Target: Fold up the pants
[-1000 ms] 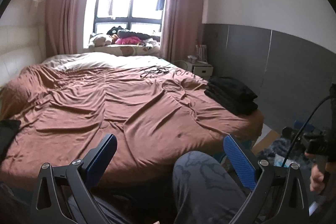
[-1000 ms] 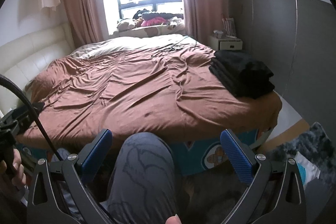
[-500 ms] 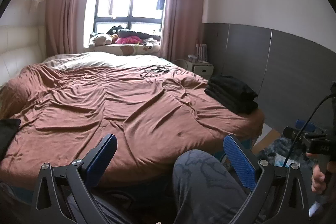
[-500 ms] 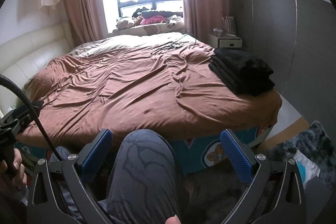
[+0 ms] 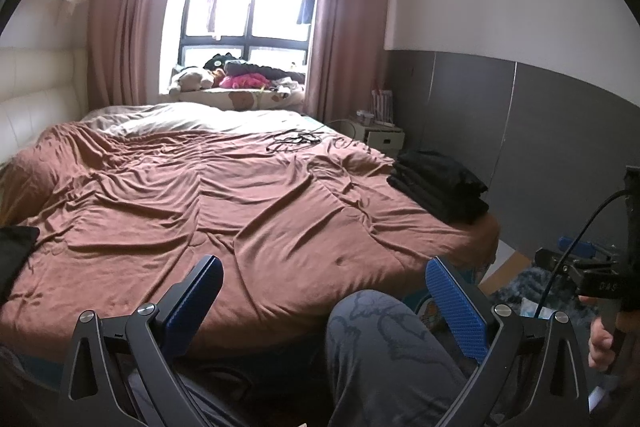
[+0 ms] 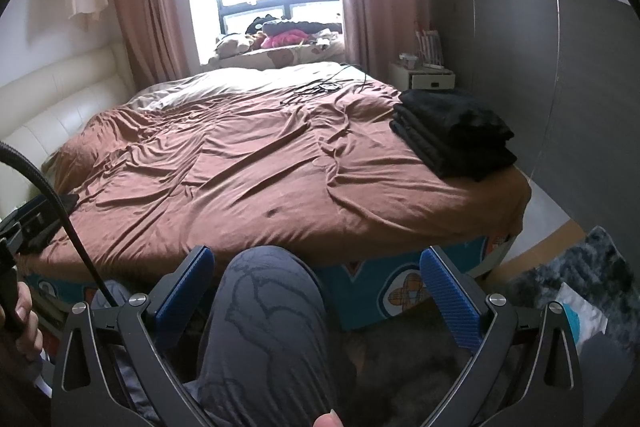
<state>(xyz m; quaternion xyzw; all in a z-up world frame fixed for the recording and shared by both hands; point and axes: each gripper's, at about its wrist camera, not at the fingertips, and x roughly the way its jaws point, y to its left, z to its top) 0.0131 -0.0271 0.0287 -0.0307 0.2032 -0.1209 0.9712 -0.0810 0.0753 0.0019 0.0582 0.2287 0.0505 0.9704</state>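
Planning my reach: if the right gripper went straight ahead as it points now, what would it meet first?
Probably the brown bedcover. The open right gripper points over the person's knee, which sits low between the jaws and may brush first; depth is unclear.

Both wrist views sit low at the foot of the bed, facing the window. Right view stands further right; both share the black folded stack.

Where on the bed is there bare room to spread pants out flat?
The broad middle of the brown bedspread is free, between the folded black stack at its right edge and the dark cloth at the left. Crowded: the cable tangle near the far end.
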